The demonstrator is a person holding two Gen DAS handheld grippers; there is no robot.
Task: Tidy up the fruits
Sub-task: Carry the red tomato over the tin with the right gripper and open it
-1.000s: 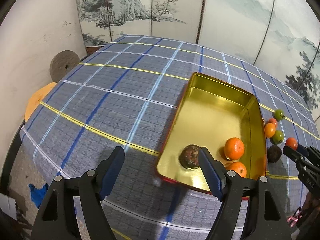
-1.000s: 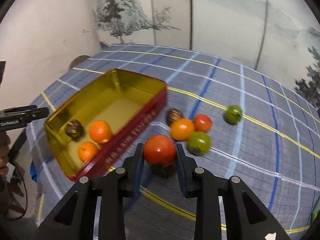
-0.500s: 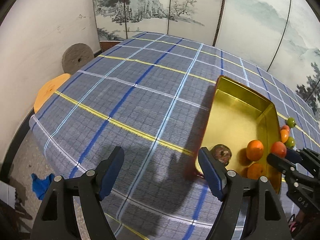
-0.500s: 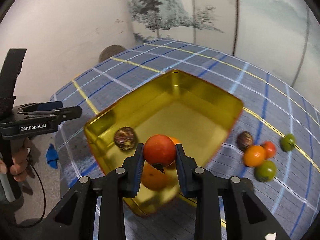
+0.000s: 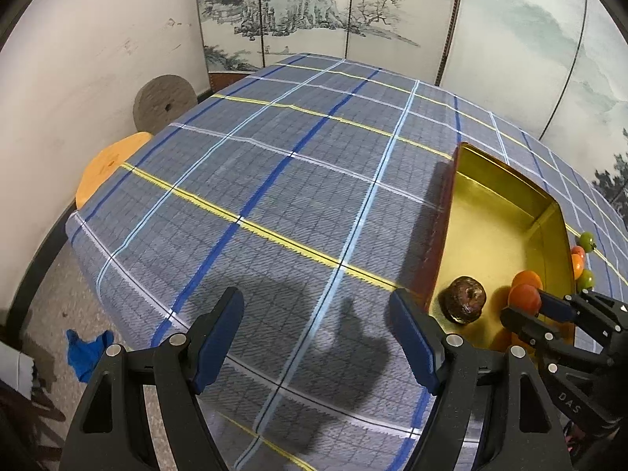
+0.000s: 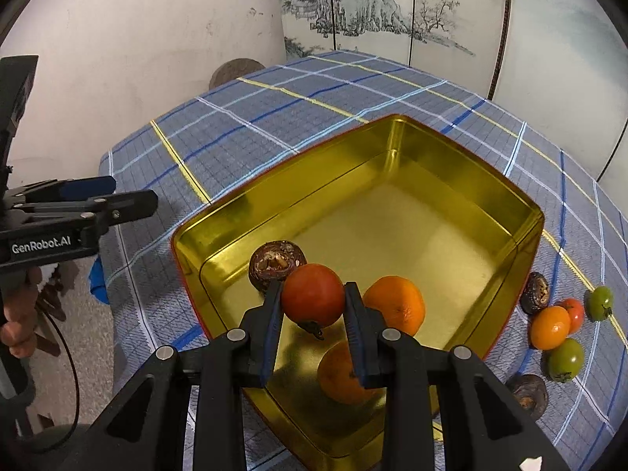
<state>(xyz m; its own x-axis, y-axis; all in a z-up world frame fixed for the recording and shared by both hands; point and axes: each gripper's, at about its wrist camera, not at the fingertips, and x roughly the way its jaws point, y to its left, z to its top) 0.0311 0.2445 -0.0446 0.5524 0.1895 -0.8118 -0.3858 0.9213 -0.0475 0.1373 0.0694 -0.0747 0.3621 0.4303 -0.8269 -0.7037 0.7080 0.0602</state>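
Surface (image 6: 274, 125): one, under a blue plaid cloth; its near edge is cut off behind both grippers.

Gold tin (image 6: 392, 165): one, open, red outside, directly below and ahead of the right gripper; in the left wrist view it lies to the right of the left gripper, its right side partly hidden by the right gripper.

Right gripper (image 6: 313, 306): clamped on one red tomato (image 6: 313, 294), held above the tin's near end.

Left gripper (image 5: 316, 337): jaws well apart, nothing between them, over bare cloth.

Fruit in the tin, three counted: two oranges, one (image 6: 396, 306) just right of the held tomato, one (image 6: 341, 376) beneath the gripper and partly covered by its right finger; one dark brown fruit (image 6: 276, 263) just left and beyond, its lower part hidden by the tomato.

Fruit on the cloth right of the tin, six counted: two dark brown (image 6: 534, 290), (image 6: 528, 392); one orange (image 6: 549, 327); one red tomato (image 6: 573, 312), half hidden behind it; two green tomatoes (image 6: 599, 302), (image 6: 565, 359).
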